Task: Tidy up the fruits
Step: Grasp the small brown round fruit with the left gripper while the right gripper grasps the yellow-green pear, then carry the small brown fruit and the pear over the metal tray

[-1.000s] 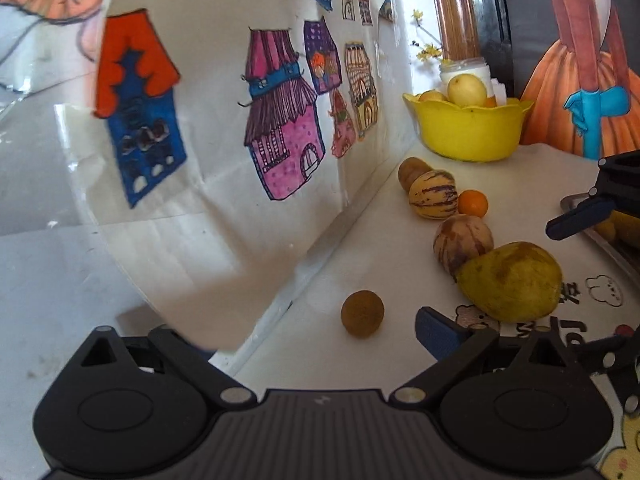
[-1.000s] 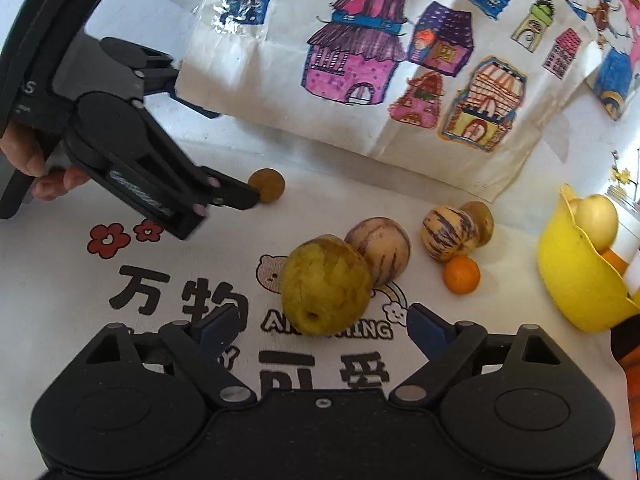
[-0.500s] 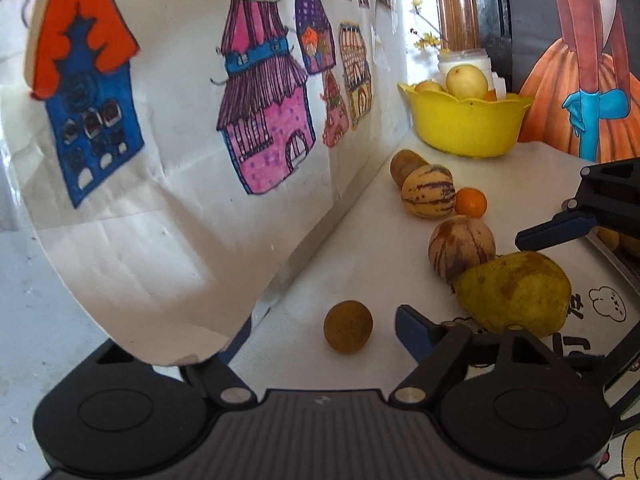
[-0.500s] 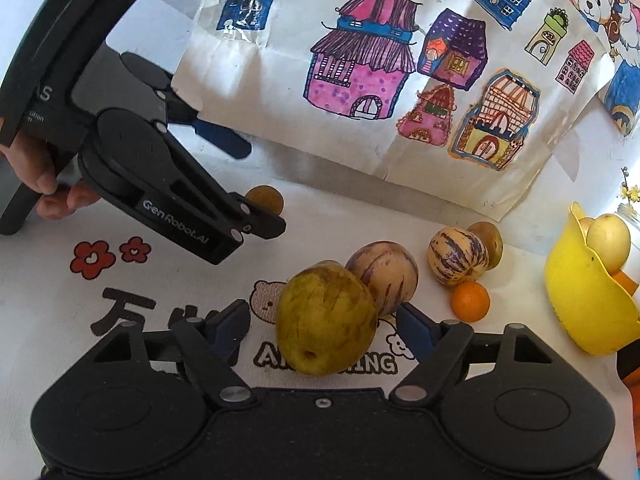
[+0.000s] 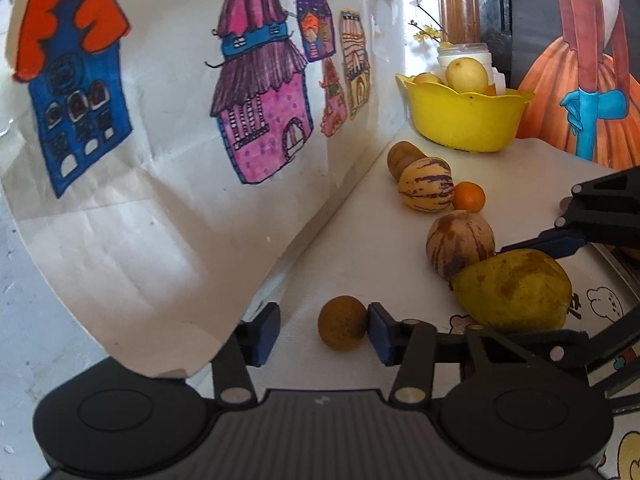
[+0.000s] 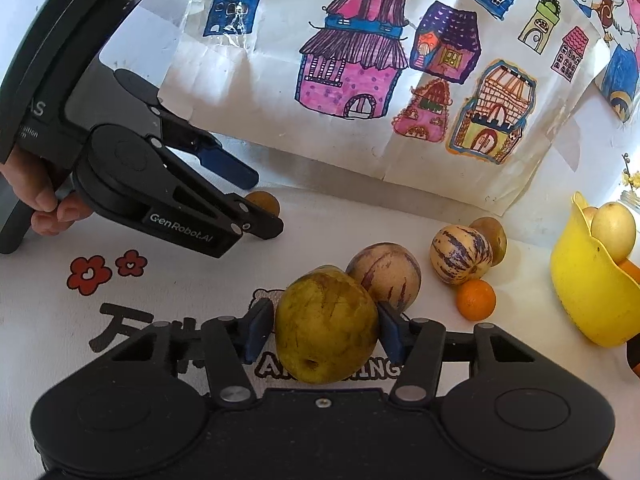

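A small brown round fruit (image 5: 342, 322) lies on the white table between the fingers of my left gripper (image 5: 323, 332); the right pad touches it, the left pad stands apart, so the gripper is open. It also shows in the right wrist view (image 6: 263, 202). My right gripper (image 6: 323, 331) has its blue pads against both sides of a large yellow-green pear (image 6: 326, 327), also seen in the left wrist view (image 5: 514, 290). Two striped melons (image 6: 384, 274) (image 6: 460, 255), a small orange (image 6: 476, 299) and a brown fruit (image 6: 491, 236) lie in a row toward a yellow bowl (image 6: 588, 300) holding fruit.
A paper sheet with drawn houses (image 5: 160, 140) hangs on the wall right beside my left gripper. A tray edge (image 5: 624, 264) lies at the right. A white jar (image 5: 464, 50) stands behind the bowl. The tablecloth (image 6: 132, 308) has printed flowers and letters.
My left gripper moved forward and narrowed around the small brown fruit. My right gripper moved forward and closed its pads onto the pear.
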